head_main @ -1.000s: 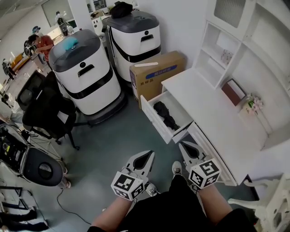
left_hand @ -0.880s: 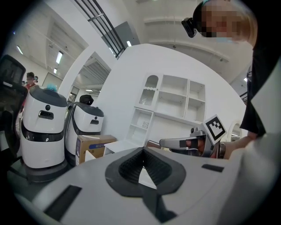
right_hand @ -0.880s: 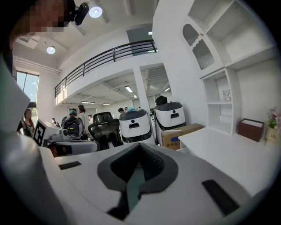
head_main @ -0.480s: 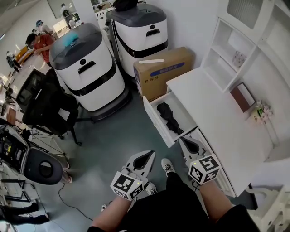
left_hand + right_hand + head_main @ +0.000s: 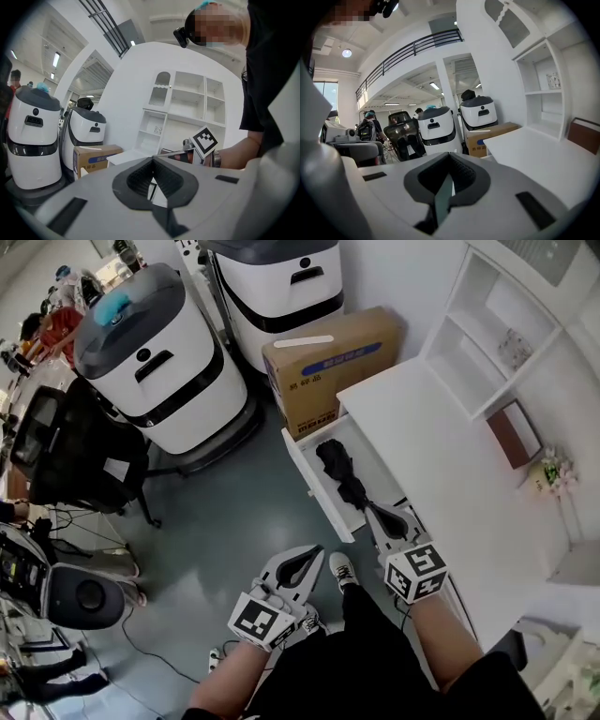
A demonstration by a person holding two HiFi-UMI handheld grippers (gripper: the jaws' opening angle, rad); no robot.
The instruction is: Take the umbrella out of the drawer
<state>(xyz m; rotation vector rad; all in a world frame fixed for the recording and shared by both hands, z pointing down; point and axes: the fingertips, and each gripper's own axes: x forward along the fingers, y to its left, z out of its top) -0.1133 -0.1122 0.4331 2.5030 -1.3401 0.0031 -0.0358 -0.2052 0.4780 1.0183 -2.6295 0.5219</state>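
Observation:
A folded black umbrella (image 5: 341, 476) lies lengthwise in the open white drawer (image 5: 306, 466) that sticks out from the white desk (image 5: 441, 460). My right gripper (image 5: 377, 511) is shut and empty. It hangs over the drawer's near end, just short of the umbrella's near tip. In the right gripper view, the right gripper (image 5: 450, 157) has its dark pads meeting. My left gripper (image 5: 312, 551) is shut and empty too, lower left of the drawer over the grey floor. From the left gripper view, the left gripper (image 5: 153, 160) points at the desk, with the right gripper's marker cube (image 5: 205, 140) beyond.
A cardboard box (image 5: 330, 362) stands beside the drawer's far end. Two big white machines (image 5: 155, 362) (image 5: 281, 282) and a black office chair (image 5: 80, 460) fill the left. A white shelf unit (image 5: 487, 343), a brown book (image 5: 514, 432) and flowers (image 5: 553, 470) are on the desk.
Both grippers have moved forward and down toward the drawer. The right one now reaches over the drawer's near end. The drawer and umbrella sit nearer in the head view.

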